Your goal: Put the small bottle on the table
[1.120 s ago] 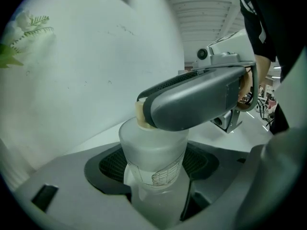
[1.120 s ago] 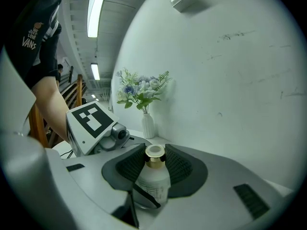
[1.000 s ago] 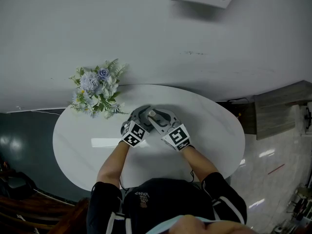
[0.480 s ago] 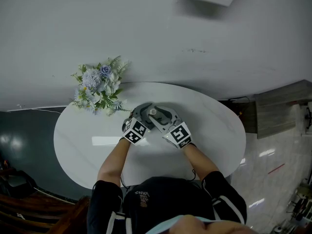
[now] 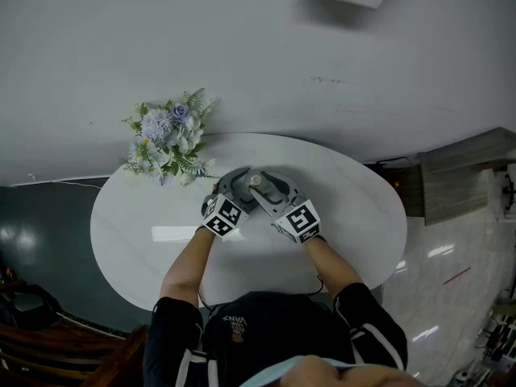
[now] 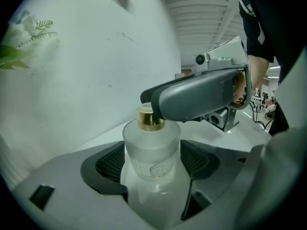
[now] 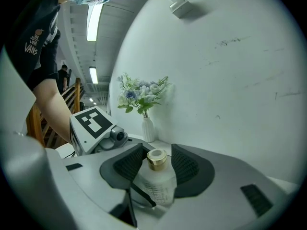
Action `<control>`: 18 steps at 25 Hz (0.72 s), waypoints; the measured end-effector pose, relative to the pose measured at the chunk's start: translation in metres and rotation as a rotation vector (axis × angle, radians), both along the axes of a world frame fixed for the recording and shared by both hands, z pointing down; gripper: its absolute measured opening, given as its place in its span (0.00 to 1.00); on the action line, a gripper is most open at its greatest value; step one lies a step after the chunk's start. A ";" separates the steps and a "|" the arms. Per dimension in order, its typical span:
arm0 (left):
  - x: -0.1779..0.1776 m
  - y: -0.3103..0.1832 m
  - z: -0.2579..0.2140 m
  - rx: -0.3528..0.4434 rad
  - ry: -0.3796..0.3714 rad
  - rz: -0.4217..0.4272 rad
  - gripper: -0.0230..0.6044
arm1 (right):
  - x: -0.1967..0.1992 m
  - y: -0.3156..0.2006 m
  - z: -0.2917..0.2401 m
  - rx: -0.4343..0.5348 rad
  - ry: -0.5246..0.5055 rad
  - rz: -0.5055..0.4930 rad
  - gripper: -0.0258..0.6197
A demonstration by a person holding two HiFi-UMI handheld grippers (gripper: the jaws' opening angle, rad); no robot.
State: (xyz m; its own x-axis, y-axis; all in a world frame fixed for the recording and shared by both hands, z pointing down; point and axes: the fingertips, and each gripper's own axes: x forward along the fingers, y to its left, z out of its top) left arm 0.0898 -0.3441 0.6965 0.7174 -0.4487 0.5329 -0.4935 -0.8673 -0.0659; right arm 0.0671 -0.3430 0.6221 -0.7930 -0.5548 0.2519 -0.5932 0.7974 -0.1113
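Note:
A small frosted glass bottle (image 5: 255, 181) with a gold cap stands upright near the middle of the round white table (image 5: 355, 224). My left gripper (image 5: 243, 182) reaches it from the left. In the left gripper view its dark pads touch both sides of the bottle (image 6: 151, 150). My right gripper (image 5: 264, 184) comes in from the right and crosses over the cap. In the right gripper view the bottle (image 7: 157, 178) sits between its pads with a gap at the cap. The right jaws are opening.
A white vase of blue and white flowers (image 5: 169, 139) stands at the table's back left edge against the pale wall, also seen as the vase (image 7: 147, 128) in the right gripper view. Bare tabletop lies on both sides of the grippers.
Both grippers stay around the bottle at the same spot on the table. They have shifted only slightly away from me.

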 end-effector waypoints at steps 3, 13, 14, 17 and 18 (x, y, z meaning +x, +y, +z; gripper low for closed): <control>-0.004 0.007 -0.005 0.013 0.014 0.009 0.62 | 0.004 0.003 -0.006 0.008 -0.003 0.032 0.31; -0.020 0.035 -0.050 0.084 0.085 0.019 0.62 | 0.009 0.033 -0.035 0.026 -0.014 0.134 0.31; -0.022 0.040 -0.056 0.092 0.092 0.022 0.62 | 0.008 0.038 -0.038 0.028 -0.017 0.145 0.31; -0.029 0.059 -0.072 0.104 0.122 0.035 0.62 | 0.005 0.052 -0.050 0.039 -0.025 0.179 0.31; -0.032 0.067 -0.077 0.102 0.132 0.040 0.62 | 0.004 0.058 -0.054 0.044 -0.025 0.192 0.31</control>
